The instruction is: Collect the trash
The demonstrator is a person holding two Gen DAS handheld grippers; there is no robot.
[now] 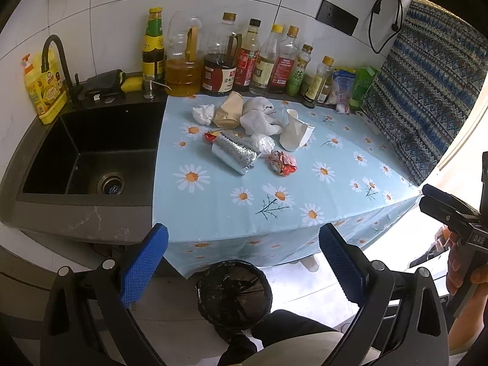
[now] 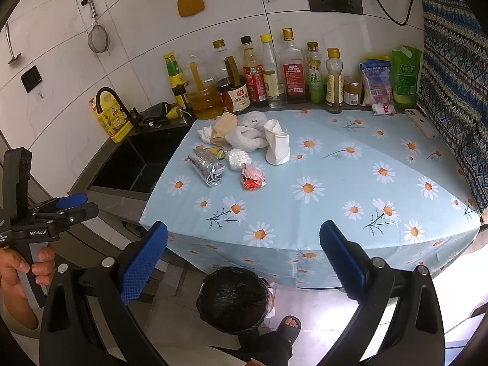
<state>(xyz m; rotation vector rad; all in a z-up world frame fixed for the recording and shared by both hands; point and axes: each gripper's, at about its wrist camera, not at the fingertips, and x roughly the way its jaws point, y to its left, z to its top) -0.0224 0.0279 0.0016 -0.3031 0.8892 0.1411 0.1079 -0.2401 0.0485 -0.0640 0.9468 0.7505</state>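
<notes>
Trash lies clustered on the daisy tablecloth: a silver foil bag, a red wrapper, a crushed white cup, a tan cup, white crumpled tissues and a clear plastic wad. A black-lined bin stands on the floor below the table edge. My left gripper and right gripper are both open and empty, held back from the table above the bin.
A black sink with a tap lies left of the cloth. Several sauce and oil bottles line the back wall. A white phone lies at the cloth's far right. A patterned curtain hangs right. A sandalled foot is by the bin.
</notes>
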